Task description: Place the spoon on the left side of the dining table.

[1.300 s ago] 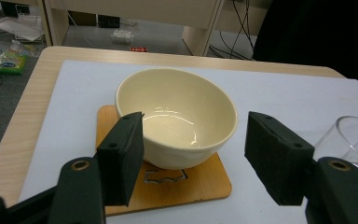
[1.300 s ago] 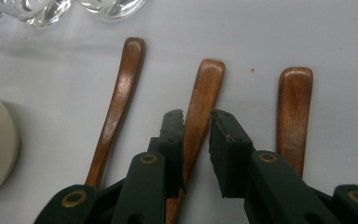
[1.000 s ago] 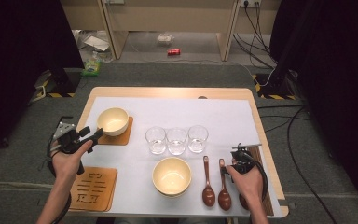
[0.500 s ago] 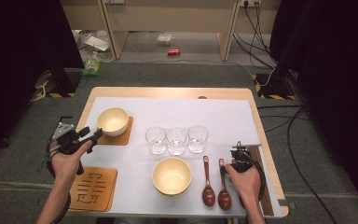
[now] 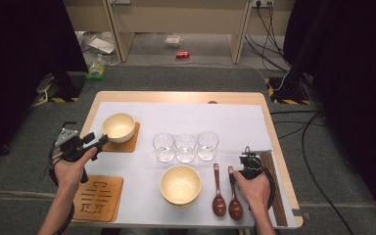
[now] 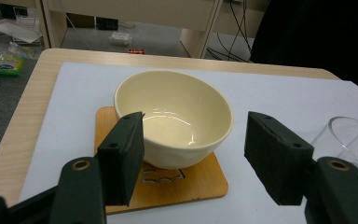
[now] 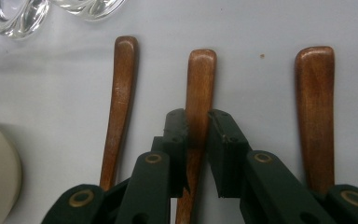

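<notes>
One bowl (image 5: 118, 127) sits on its coaster before the wide-open left gripper (image 5: 99, 141), while the right gripper (image 7: 197, 140), right of the glasses (image 5: 185, 146), has been loosening on a still-flat spoon (image 7: 200, 88).

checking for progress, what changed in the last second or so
Little moved. The right gripper straddles the middle spoon handle; its jaws have just been opening slightly. The left gripper stays open before the bowl on its coaster. Glasses and the other bowl are unmoved.
</notes>
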The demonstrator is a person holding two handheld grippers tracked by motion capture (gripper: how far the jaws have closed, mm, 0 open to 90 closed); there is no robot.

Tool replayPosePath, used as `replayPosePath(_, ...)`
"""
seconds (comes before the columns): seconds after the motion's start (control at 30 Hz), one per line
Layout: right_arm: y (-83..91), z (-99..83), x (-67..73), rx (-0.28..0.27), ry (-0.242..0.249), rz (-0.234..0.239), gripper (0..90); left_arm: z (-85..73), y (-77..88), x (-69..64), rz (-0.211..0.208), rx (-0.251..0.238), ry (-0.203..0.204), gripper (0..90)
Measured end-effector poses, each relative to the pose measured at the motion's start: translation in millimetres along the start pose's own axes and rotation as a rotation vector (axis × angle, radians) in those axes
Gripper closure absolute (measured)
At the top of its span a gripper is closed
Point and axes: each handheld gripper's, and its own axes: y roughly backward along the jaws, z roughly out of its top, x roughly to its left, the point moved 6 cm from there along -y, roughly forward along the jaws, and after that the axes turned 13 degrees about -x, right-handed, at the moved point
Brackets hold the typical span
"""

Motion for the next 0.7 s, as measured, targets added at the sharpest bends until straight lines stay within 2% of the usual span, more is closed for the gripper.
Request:
replayPosePath(0.1,-2.0,-0.2,1.2,0.010,0.015,-0.014,78.2,0.1,0.1,0.0,-0.001,-0.001,0.000,37.4)
replayPosePath(0.2,-2.4,-0.4,0.9,-0.001,0.002,-0.011,78.4,0.8,0.5,0.6,0.001,-0.003,0.001,37.5)
replayPosePath(0.33,-2.5,0.2,2.8,0.005,0.013,-0.022,79.5,0.7,0.8,1.3,0.002,-0.003,0.001,37.5)
replayPosePath(0.43,-2.8,-0.1,7.1,0.002,0.017,-0.010,83.1,1.1,1.1,2.1,0.004,-0.006,0.002,37.6)
replayPosePath(0.53,-3.9,0.2,9.1,0.000,0.045,-0.016,83.7,1.3,1.5,2.2,0.003,-0.006,0.002,37.7)
replayPosePath(0.7,-4.2,-0.2,10.6,0.002,0.066,-0.018,83.4,1.8,1.6,2.3,0.000,-0.008,0.005,38.3)
